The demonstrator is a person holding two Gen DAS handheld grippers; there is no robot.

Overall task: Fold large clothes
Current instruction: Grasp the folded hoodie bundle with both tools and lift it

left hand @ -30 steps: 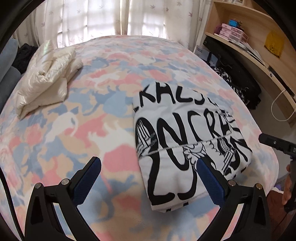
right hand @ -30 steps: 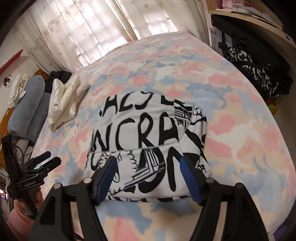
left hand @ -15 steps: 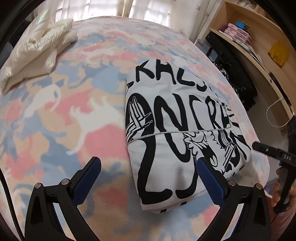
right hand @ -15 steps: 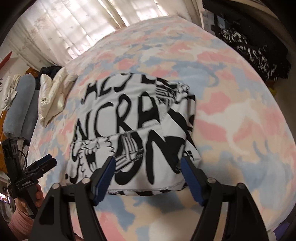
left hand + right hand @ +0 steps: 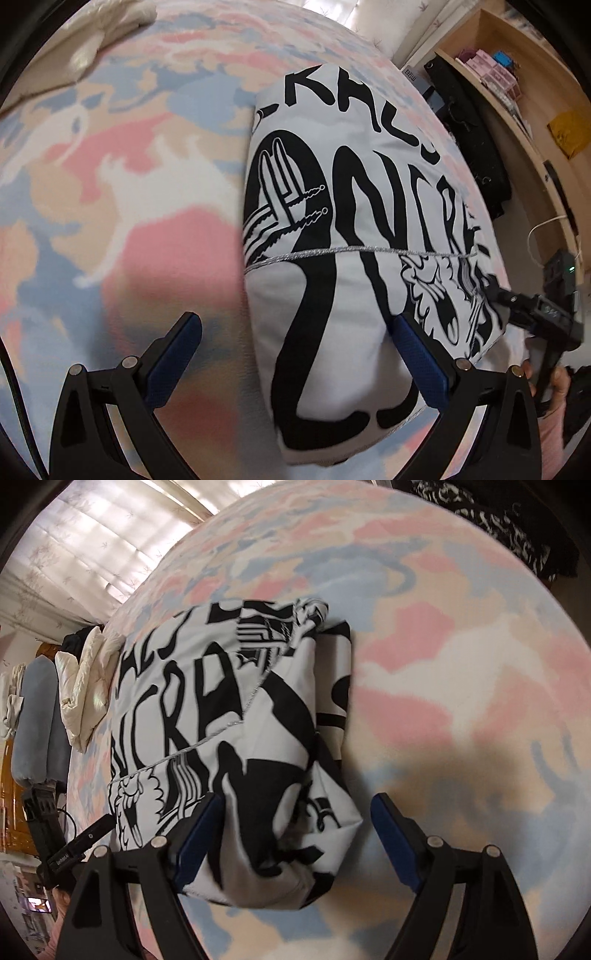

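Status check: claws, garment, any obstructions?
Both claws open, left claw and right claw low over near corners. Printed garment folded on bedspread, ungripped. Cream jacket well clear.

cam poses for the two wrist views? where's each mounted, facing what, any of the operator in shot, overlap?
Left wrist: on the left gripper, low over the bedspread, facing the folded printed garment; both blue fingers open; right gripper and the hand holding it at the right edge.
Right wrist: on the right gripper, over the garment's near corner, fingers open; left gripper lower left.
Shared: garment, bedspread, cream jacket.
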